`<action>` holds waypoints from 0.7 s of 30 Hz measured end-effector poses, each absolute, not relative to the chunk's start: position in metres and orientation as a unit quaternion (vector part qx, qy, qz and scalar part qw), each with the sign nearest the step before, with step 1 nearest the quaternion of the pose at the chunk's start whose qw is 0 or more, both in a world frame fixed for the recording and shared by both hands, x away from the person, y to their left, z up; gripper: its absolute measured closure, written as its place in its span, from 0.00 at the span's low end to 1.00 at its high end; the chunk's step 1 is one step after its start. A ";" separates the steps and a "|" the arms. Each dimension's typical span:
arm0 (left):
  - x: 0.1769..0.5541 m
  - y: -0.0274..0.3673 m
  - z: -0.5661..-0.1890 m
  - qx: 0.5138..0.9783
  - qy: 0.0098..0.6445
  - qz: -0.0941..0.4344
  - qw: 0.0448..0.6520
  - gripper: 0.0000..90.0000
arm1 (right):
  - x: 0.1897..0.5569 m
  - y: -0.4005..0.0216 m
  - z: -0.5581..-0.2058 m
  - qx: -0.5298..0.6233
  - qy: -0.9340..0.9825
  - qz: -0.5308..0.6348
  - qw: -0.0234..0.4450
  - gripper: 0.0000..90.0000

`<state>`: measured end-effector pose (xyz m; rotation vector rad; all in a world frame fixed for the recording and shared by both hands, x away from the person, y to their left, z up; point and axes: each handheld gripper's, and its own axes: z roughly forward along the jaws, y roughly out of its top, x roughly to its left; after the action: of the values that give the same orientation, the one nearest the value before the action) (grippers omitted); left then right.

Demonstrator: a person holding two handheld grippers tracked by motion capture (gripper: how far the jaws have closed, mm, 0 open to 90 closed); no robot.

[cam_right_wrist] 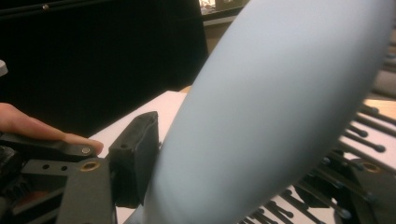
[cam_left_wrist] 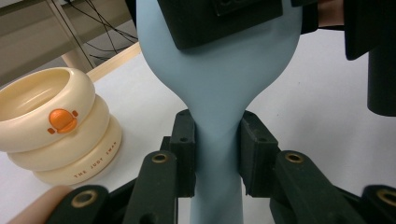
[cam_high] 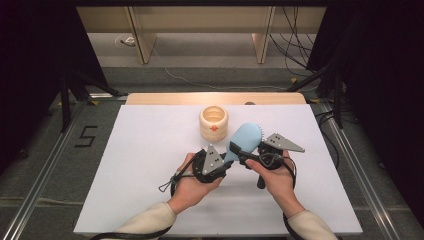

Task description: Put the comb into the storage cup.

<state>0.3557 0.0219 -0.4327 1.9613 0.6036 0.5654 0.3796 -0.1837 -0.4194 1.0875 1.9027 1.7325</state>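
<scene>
I see the pale blue hairbrush [cam_high: 245, 139] held above the white table [cam_high: 140, 165], long axis slanting, head up-right. My left gripper [cam_high: 226, 161] clamps its neck; my right gripper [cam_high: 248, 159] presses 1 pad on its head.

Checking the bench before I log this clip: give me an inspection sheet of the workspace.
Surface: white table top, on a wooden table.
Job's things: light blue hairbrush, held above the surface; cream ringed holder standing upright behind it.
Clutter: nothing seen.
Grippers: left gripper clamps the brush neck; right gripper is at the brush head, one pad touching, bristles by the other.
Cables: one trails from each gripper; more on the floor.
Surroundings: wooden furniture legs, black curtains.
</scene>
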 end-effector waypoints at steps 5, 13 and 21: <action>0.356 0.022 -0.433 0.805 0.248 0.234 0.486 0.77 | 0.379 -0.184 -0.418 0.377 0.670 0.619 0.159 0.44; 0.357 0.023 -0.432 0.801 0.252 0.236 0.489 0.77 | 0.378 -0.181 -0.414 0.356 0.674 0.629 0.150 0.51; 0.356 0.023 -0.431 0.800 0.250 0.233 0.492 0.77 | 0.373 -0.177 -0.407 0.320 0.693 0.625 0.165 0.56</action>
<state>0.3564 0.0228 -0.4306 1.9423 0.6061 0.5658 0.3733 -0.1766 -0.4075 0.9123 1.9745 1.7803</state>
